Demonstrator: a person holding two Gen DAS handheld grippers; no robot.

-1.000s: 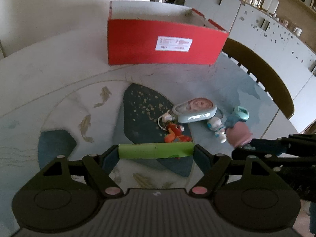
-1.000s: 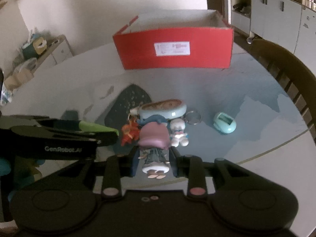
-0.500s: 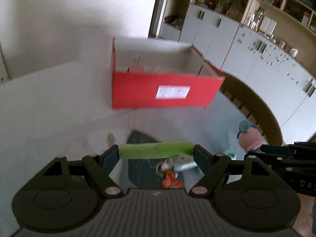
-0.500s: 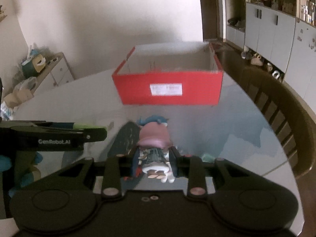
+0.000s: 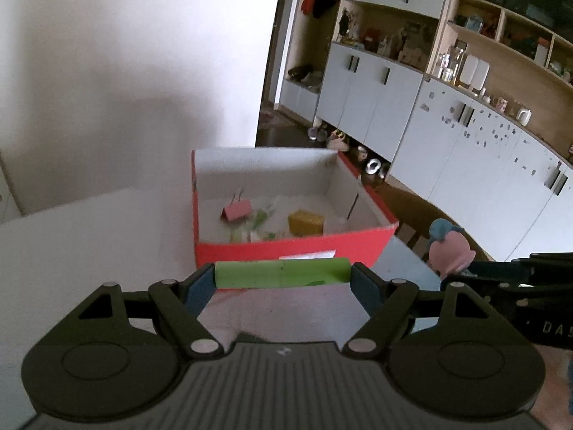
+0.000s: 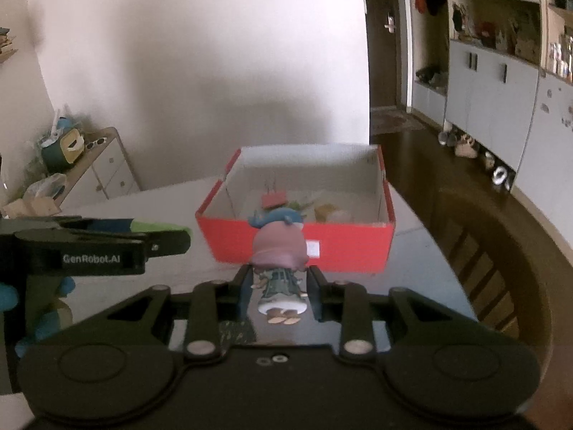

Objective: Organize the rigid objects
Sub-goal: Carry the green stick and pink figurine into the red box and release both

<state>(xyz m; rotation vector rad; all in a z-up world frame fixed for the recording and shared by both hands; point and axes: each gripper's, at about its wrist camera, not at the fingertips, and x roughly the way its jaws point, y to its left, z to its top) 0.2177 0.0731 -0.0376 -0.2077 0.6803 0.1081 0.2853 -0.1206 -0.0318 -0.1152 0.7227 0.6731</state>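
My left gripper (image 5: 283, 273) is shut on a green cylinder (image 5: 282, 272), held crosswise above the table, in front of the red box (image 5: 286, 251). My right gripper (image 6: 281, 279) is shut on a small figurine (image 6: 281, 251) with a pink hat and blue hair, held upright in front of the red box (image 6: 351, 247). The figurine also shows in the left wrist view (image 5: 447, 251), to the right. The open box holds a pink binder clip (image 5: 236, 211), a yellow block (image 5: 305, 223) and greenish bits.
The round table (image 5: 89, 229) carries the box. A wooden chair (image 6: 494, 268) stands at its right edge. White cabinets (image 5: 447, 136) line the right wall. A low drawer unit (image 6: 104, 168) stands far left.
Both grippers have risen and moved toward the red box with their objects. The box's inside has come into view, and the toys on the table have dropped out of view.
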